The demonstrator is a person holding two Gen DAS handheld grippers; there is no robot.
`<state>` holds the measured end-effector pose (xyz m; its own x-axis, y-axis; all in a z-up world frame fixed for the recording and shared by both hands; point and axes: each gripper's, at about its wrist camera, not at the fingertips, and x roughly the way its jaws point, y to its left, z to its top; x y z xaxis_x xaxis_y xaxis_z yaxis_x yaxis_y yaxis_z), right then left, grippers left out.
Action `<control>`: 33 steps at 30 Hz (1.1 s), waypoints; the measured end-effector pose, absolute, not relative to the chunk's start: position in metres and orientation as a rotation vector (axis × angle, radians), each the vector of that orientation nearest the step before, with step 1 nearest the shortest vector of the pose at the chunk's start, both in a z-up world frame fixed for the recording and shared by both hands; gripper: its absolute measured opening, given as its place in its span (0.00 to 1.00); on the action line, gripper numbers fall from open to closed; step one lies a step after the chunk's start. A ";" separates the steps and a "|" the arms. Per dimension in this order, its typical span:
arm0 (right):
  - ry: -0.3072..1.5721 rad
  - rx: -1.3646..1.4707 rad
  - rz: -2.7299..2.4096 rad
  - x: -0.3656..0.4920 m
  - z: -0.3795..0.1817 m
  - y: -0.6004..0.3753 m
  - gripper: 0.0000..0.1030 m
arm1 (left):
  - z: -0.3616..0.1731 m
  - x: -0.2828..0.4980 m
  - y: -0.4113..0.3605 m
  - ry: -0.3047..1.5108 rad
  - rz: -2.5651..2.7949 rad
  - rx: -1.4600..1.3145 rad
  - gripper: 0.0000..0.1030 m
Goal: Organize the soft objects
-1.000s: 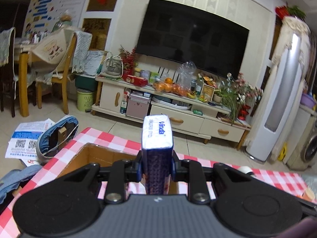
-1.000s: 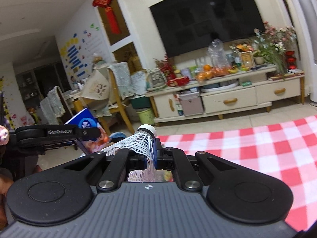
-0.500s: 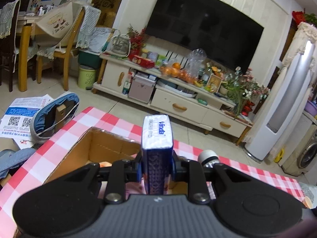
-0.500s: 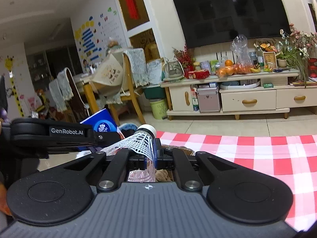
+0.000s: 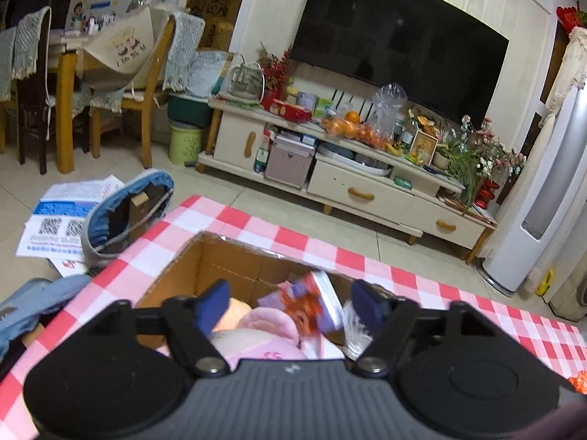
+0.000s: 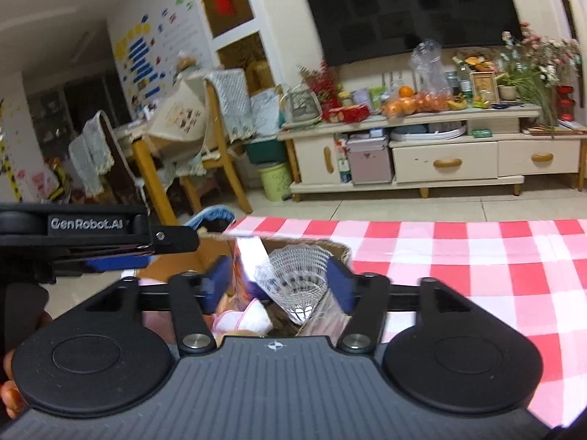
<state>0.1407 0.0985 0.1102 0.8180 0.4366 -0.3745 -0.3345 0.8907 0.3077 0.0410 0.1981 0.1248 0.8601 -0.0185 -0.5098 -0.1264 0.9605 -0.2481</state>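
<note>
While your left gripper (image 5: 290, 302) and right gripper (image 6: 279, 280) hang released over the cardboard box (image 5: 234, 267), a tissue pack (image 5: 323, 304) and shuttlecock (image 6: 297, 275) lie inside.

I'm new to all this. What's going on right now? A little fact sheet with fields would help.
Setting: living room, checked tablecloth
Container: open cardboard box
Left gripper: open above the box
Right gripper: open above the box
Tissue pack: tilted in the box, blurred
Shuttlecock: between the right gripper's open fingers, cork down
Also in box: pink soft item
</note>
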 end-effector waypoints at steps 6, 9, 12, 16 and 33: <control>0.394 0.294 0.334 0.113 0.123 0.076 0.97 | 0.136 0.026 0.191 0.476 0.077 -0.223 0.96; 0.385 0.289 0.267 0.098 0.125 0.066 1.00 | 0.140 0.013 0.187 0.443 0.082 -0.185 0.99; 0.395 0.276 0.215 0.083 0.126 0.058 1.00 | 0.143 0.004 0.182 0.431 0.088 -0.165 0.99; 0.422 0.286 0.176 0.070 0.126 0.051 1.00 | 0.144 -0.009 0.172 0.413 0.084 -0.126 0.99; 0.471 0.228 0.119 0.005 0.130 0.038 1.00 | 0.126 -0.074 0.138 0.454 0.044 0.016 0.99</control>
<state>0.0053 0.0378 0.1300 0.8847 0.1659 -0.4357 -0.0611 0.9678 0.2443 -0.0736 0.1384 0.1257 0.8976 0.0460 -0.4385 -0.0391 0.9989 0.0248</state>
